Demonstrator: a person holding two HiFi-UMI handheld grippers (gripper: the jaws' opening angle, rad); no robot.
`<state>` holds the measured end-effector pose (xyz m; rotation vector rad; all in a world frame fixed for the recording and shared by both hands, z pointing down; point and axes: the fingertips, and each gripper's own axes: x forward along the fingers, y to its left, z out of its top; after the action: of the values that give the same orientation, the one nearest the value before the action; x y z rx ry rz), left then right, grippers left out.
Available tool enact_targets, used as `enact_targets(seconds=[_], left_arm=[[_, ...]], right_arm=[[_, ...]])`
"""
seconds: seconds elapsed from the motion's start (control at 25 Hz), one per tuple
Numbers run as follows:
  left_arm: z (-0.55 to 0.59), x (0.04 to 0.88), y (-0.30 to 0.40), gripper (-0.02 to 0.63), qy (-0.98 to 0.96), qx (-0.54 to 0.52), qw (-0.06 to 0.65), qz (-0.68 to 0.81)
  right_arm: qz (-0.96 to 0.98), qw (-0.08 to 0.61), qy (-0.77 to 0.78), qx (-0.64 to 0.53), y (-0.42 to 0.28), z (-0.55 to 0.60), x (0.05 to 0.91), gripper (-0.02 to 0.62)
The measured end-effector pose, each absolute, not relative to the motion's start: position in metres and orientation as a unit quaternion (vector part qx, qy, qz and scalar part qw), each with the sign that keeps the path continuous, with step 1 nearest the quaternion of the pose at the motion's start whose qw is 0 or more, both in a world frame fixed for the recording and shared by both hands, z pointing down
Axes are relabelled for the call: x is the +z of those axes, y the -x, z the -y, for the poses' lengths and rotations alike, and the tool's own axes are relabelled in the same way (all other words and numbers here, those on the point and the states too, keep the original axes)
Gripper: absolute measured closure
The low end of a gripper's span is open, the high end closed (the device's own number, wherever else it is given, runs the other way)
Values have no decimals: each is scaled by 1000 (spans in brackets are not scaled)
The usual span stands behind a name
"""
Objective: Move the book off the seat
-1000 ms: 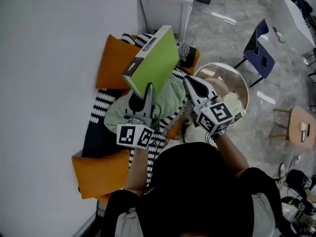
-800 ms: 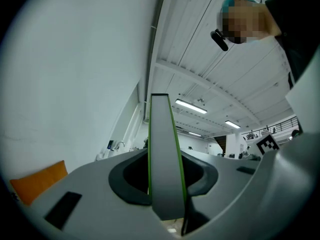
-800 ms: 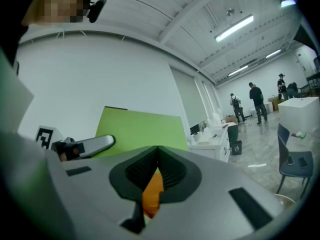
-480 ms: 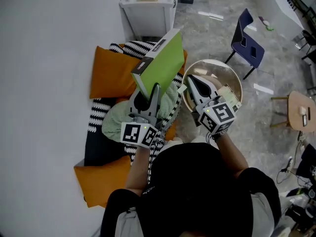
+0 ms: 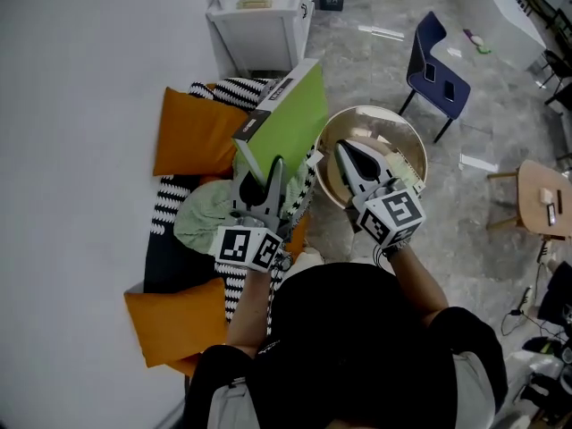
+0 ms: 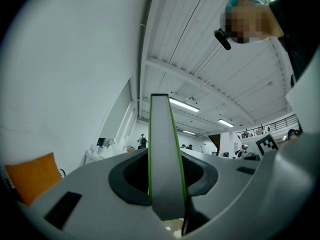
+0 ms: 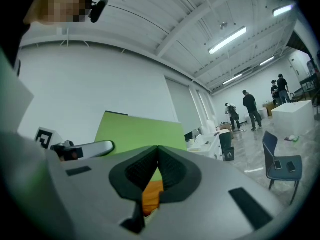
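The left gripper (image 5: 272, 166) clamps the flat green book (image 5: 290, 119) in its fingers, lifted off the orange sofa seat (image 5: 192, 137). The right gripper (image 5: 345, 150) has closed, empty fingers. Putting the book down remains.

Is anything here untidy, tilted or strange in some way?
Nothing looks spilled or broken. The green book hangs tilted in the air above the seat, clamped at one edge by the left gripper. On the seat, a pale green cloth lies crumpled on a striped blanket.

grey left hand-held gripper (image 5: 273, 164), matching right hand-held gripper (image 5: 343, 148), black-and-white marker cubes (image 5: 243, 247), black top (image 5: 357, 329)
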<state>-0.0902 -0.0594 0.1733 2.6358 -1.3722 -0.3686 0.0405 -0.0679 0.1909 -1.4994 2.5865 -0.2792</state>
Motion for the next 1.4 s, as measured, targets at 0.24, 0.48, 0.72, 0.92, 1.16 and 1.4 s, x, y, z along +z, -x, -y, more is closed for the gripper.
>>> enact_targets(seconds=[0.24,0.48,0.72,0.92,1.16,1.4], left_arm=[[13,175,28,472,-881,-119,72,453],[-31,184,-44,472,-883,-114,83,448],[-53,192,-95,472,-891,-117,103,427],[-49,196,-109,472,-898,-117,119,407],[-34,208,-109,472,-906,-120,123,388],[10,200,-110,472,-905,-127,136,381]], right_arm=[[-852,74,509,-99,-109,18,195,581],[-846,74,518,-103,-183,-31,202,581],[-833,69,538,-106,-234,-61,207,581],[-818,70,560,-108,-251,-63,208,582],[-807,71,577,-102,-254,-54,217,581],[-805,67,582,-96,-253,-10,200,581]])
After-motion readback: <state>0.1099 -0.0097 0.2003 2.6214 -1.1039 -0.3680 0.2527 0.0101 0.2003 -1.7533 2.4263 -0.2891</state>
